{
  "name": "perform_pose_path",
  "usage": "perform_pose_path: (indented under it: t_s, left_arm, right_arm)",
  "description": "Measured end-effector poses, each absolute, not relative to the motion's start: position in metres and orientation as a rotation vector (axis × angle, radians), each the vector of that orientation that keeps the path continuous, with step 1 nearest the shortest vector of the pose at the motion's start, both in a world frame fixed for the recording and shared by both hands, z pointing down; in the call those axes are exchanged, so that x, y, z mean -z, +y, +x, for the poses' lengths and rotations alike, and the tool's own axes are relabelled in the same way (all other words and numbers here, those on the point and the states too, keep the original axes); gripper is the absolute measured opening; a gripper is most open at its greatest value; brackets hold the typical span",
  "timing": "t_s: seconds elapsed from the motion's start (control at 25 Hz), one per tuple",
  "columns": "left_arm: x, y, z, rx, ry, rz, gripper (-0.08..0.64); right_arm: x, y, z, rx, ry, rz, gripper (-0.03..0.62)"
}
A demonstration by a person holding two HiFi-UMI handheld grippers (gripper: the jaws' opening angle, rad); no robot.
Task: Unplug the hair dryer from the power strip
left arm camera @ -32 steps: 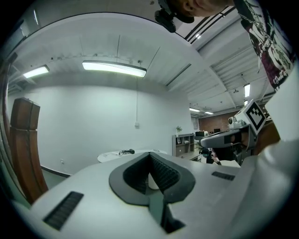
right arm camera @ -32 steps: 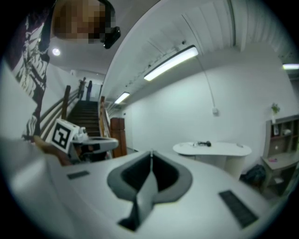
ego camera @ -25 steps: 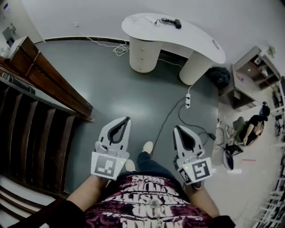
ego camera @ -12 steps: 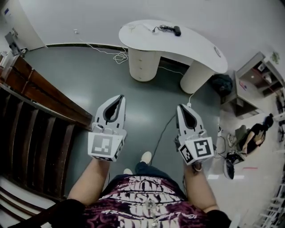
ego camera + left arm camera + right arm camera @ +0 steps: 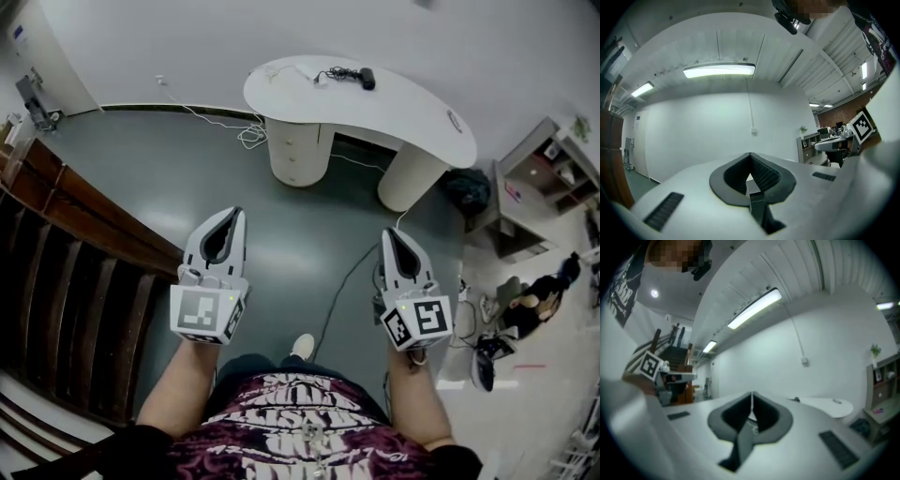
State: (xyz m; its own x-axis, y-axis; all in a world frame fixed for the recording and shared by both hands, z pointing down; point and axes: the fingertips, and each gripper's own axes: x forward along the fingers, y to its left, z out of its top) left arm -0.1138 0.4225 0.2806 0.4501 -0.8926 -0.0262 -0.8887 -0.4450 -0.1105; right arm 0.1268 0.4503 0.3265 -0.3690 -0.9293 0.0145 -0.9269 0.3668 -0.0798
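Note:
A black hair dryer (image 5: 367,77) with its coiled cord lies on the far edge of the white curved desk (image 5: 403,108). In the right gripper view the desk (image 5: 832,407) shows low ahead, with a small dark object on it. A white power strip on the floor is mostly hidden behind my right gripper (image 5: 389,234); only its white cord (image 5: 403,217) shows by the desk leg. My left gripper (image 5: 234,214) is held out level over the grey floor. Both grippers are shut with nothing between the jaws, as the left gripper (image 5: 750,154) and the right gripper (image 5: 752,393) show in their own views.
A wooden stair rail (image 5: 84,225) runs along the left. A dark cable (image 5: 339,281) trails over the floor between the grippers. A black bag (image 5: 466,186), a grey shelf unit (image 5: 544,164) and a seated person (image 5: 532,300) are at the right. A white cord (image 5: 248,131) lies by the wall.
Both grippers have risen and moved forward towards the desk. The desk sits nearer in view. The floor power strip has slipped behind the right gripper's tip.

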Motion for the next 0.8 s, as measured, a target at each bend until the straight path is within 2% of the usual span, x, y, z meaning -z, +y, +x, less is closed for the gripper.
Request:
perform_pose_path:
  t_s: [0.8]
  left_arm:
    - [-0.281, 0.396, -0.101, 0.084, 1.564, -2.595, 0.015]
  right_arm:
    - [-0.315, 0.426, 0.147, 0.112, 2.522, -1.757, 0.035]
